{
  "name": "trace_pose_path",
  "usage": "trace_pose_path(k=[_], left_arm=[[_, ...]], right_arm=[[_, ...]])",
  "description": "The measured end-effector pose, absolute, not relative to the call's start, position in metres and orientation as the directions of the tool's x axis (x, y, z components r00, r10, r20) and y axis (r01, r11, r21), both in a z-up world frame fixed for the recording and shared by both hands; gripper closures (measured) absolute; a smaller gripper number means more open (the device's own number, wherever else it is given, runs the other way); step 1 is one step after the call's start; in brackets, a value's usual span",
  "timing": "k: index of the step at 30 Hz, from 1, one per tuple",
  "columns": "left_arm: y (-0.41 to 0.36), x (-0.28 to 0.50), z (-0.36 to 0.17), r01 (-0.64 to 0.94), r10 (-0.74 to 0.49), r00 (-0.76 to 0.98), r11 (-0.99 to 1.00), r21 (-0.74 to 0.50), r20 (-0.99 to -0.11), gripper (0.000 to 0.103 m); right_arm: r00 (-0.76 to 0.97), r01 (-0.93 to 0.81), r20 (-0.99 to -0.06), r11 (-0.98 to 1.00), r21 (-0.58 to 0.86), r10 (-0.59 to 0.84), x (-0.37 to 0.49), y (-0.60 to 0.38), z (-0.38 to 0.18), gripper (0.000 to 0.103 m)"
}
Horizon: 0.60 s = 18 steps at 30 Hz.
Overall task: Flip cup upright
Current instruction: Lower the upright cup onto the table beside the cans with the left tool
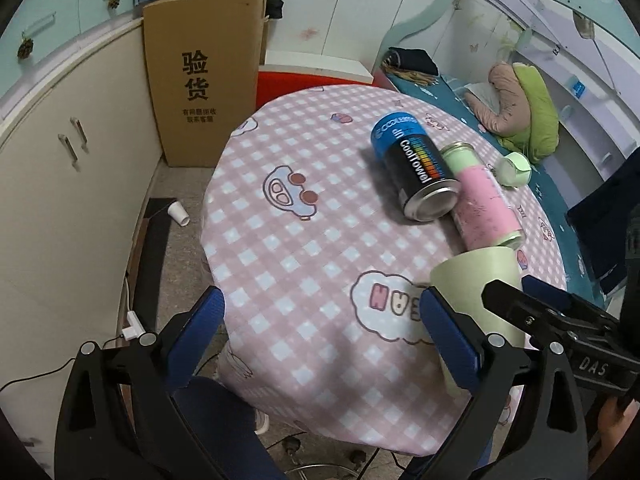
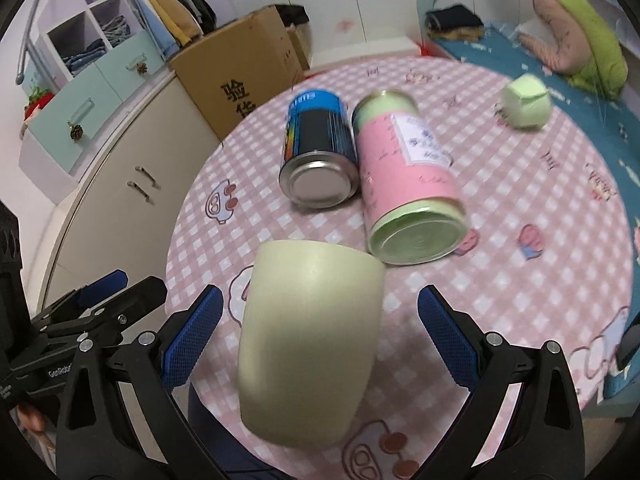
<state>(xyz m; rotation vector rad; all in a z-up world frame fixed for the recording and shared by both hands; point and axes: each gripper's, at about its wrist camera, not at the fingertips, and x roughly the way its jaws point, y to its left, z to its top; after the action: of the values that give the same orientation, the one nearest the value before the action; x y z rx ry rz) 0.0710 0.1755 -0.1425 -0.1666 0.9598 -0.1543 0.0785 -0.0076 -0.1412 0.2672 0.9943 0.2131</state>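
Observation:
A pale green cup [image 2: 308, 340] stands upside down on the near part of the round table [image 2: 520, 208], base up. My right gripper [image 2: 320, 340] is open, its blue fingers on either side of the cup with gaps. In the left wrist view the cup [image 1: 476, 284] is at the right, beyond my left gripper [image 1: 320, 340], which is open and empty over the table's near edge. The right gripper [image 1: 532, 308] shows there beside the cup.
A blue and black can [image 2: 318, 152] and a pink and green canister [image 2: 404, 176] lie on their sides just behind the cup. A small green lid [image 2: 526, 100] lies far right. A cardboard box [image 1: 200, 80], cabinets and a bed [image 1: 520, 120] surround the table.

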Motion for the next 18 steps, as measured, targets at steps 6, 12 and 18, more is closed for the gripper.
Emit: trace_pose_path(k=[6, 12, 18], left_arm=[[0.182, 0.077, -0.153, 0.045, -0.196, 0.551, 0.978, -0.205, -0.811, 0.009], [0.180, 0.080, -0.156, 0.055, -0.196, 0.547, 0.979, -0.198, -0.814, 0.009], [0.183, 0.079, -0.155, 0.050, -0.201, 0.549, 0.977, -0.208, -0.811, 0.009]], right_arm=[[0.487, -0.052, -0.813, 0.940, 0.336, 0.318, 0.088, -0.002, -0.155, 0.005], [0.476, -0.061, -0.810, 0.931, 0.359, 0.343, 0.091, -0.004, -0.158, 0.023], [0.484, -0.099, -0.811, 0.942, 0.321, 0.328, 0.086, 0.002, -0.152, 0.023]])
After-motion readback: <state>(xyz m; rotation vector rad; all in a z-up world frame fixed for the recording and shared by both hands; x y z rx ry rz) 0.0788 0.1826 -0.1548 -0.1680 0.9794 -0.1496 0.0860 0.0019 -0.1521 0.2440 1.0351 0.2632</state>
